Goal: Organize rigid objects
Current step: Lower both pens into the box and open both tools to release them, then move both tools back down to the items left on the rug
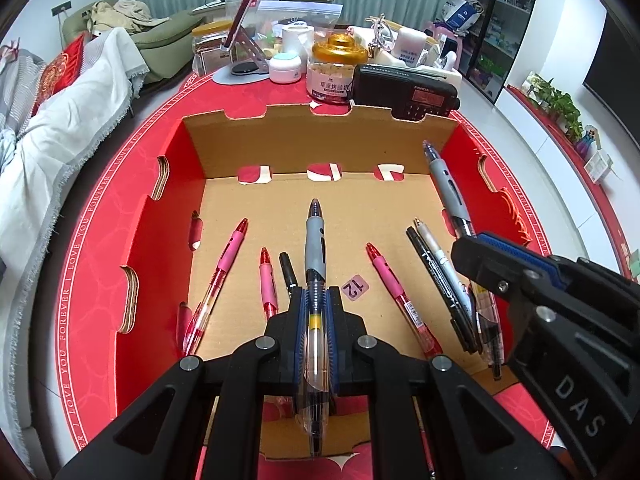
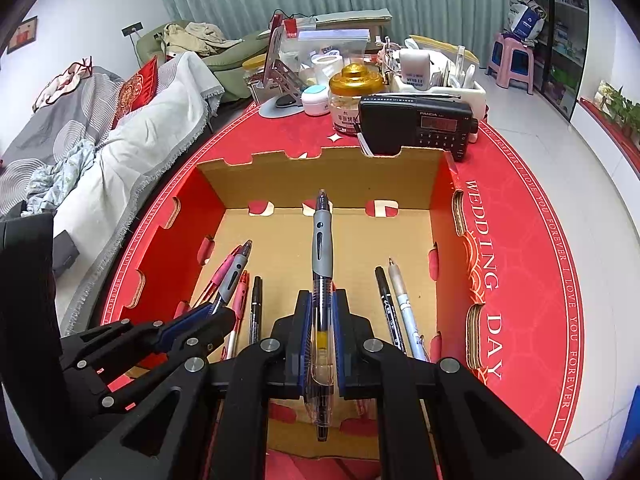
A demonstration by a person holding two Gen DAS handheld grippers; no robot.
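Both grippers hover over the open cardboard box (image 1: 192, 184) on the red-clothed bench (image 2: 520, 240); the left gripper (image 1: 315, 300) has its jaws closed on a grey-grip pen (image 1: 315, 256), barrel running forward between them; the right gripper (image 2: 321, 304) likewise clamps a second grey-grip pen (image 2: 322, 248). Loose on the box floor lie pink pens (image 1: 228, 256), a black marker (image 1: 440, 280) and a white pen (image 1: 434, 248). Judged step: carrying, sorting by kind. Next move calls for lowering each pen beside its like, flat on the floor, before the jaws release.
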